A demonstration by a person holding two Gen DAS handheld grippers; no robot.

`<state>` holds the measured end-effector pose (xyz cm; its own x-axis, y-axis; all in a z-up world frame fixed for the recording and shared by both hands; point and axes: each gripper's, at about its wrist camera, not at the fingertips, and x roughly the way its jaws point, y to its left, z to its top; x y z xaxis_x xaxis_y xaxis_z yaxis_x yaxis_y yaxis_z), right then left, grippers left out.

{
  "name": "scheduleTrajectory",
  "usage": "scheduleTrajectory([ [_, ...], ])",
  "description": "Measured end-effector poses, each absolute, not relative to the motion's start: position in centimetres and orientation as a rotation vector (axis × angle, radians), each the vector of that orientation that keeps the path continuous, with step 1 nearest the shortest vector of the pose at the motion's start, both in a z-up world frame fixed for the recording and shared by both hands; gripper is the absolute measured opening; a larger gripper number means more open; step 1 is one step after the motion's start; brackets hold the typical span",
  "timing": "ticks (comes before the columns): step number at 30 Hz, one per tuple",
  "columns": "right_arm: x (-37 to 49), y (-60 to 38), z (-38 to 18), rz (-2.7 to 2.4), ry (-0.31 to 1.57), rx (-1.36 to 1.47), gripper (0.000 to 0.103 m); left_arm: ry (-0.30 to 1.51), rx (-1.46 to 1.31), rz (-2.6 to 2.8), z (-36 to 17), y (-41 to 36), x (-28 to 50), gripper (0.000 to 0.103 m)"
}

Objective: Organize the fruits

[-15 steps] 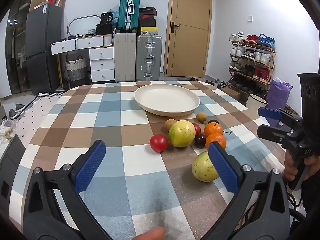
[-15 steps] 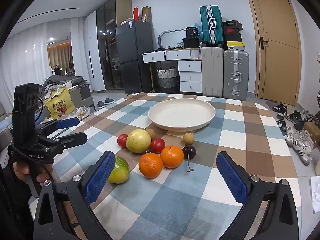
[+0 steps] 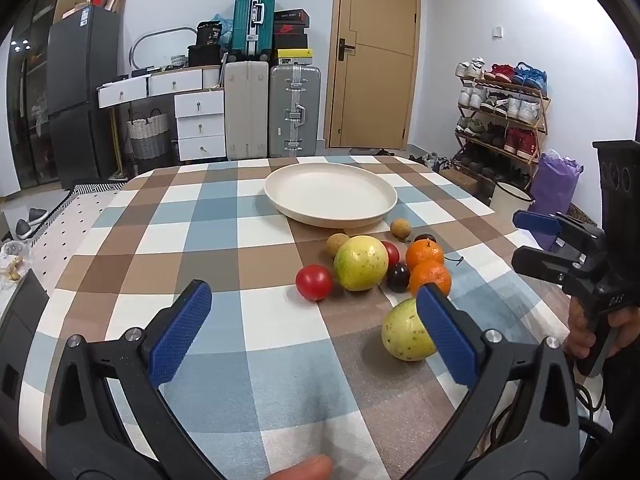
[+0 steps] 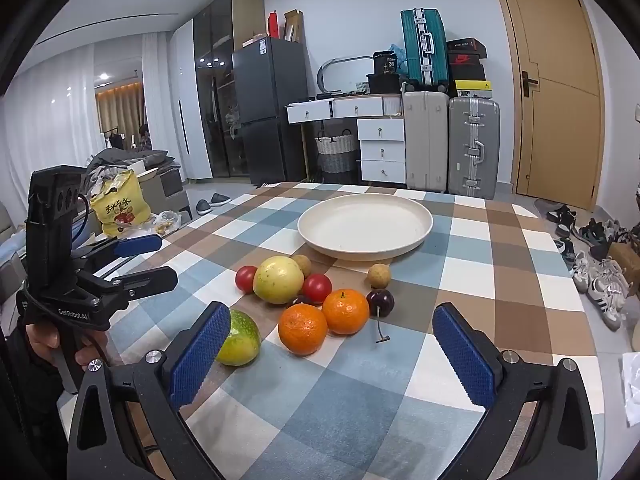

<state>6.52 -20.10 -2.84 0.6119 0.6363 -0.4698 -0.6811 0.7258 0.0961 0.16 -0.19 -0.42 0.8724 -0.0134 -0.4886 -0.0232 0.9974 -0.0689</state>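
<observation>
White lettering reading "GenRoboLAI" runs along the black body of the left gripper point(image 4: 140, 258), held by a person's hand point(image 4: 52, 340) at the table's left edge; a yellow snack bag point(image 4: 120, 210) printed with red characters sits on clutter behind it, and a red-and-black shoebox point(image 4: 466, 56) atop stacked boxes shows a swoosh logo. Both the left gripper and the right gripper point(image 4: 334, 352) stand released, blue pads wide apart over the checked tablecloth point(image 4: 500, 264), nothing between them. The fruits lie clustered just in front of an empty cream plate point(image 4: 365, 226): two oranges point(image 4: 324, 320), two yellow-green guavas point(image 4: 278, 280), two red tomatoes point(image 4: 317, 288), dark plums point(image 4: 380, 302) and small brown longans point(image 4: 379, 275). Behind the table stand a dark refrigerator point(image 4: 268, 108), white drawers point(image 4: 380, 148), a teal suitcase point(image 4: 424, 46) above two grey ones, a wooden door point(image 4: 556, 92) and, in the left wrist view, a shoe rack point(image 3: 500, 116).
</observation>
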Motion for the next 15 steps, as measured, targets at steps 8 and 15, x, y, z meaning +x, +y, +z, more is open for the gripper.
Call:
scheduleTrajectory([
  [8, 6.51, -20.08, -2.77, 0.765, 0.505, -0.097, 0.103, 0.517, -0.072, 0.008, -0.33, -0.30, 0.34, 0.102],
  [15, 6.65, -19.90, -3.05, 0.764, 0.509, -0.101, 0.103, 0.518, -0.073, 0.008, -0.30, -0.29, 0.35, 0.102],
])
